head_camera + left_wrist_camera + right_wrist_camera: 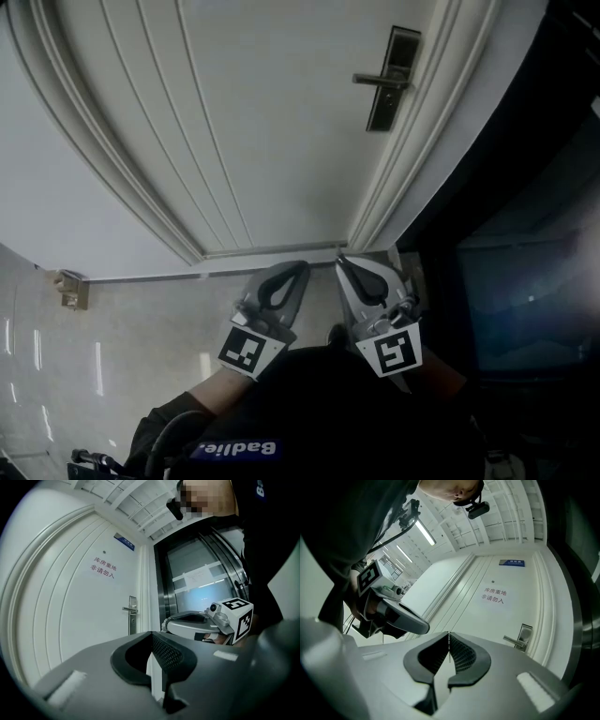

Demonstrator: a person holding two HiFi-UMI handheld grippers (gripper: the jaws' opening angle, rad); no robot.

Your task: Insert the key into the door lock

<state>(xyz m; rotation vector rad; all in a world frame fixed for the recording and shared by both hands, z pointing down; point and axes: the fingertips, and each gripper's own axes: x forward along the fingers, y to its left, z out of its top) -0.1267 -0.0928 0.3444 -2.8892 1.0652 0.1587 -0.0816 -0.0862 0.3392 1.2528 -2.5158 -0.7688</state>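
White door [234, 112] fills most of the head view. Its grooved mouldings run down to a bottom edge that meets the pale tiled floor [141, 328]. The lock [383, 111], a dark plate with a lever handle [377, 81], sits close to the door's right edge, just beside the frame [450, 94].

Left tool [300, 267] and right tool [341, 262] point at the door side by side, near each other but apart. Both are well short of the lock, with bare door face between. Left tool's jaws are pressed together with nothing in them. Right tool's jaws are clamped on the key [449, 644] (only a thin silver sliver, edge-on, shows between the pads).

Right of the frame stands a dark glossy panel [525, 309]; to the left, the floor stretches wide.
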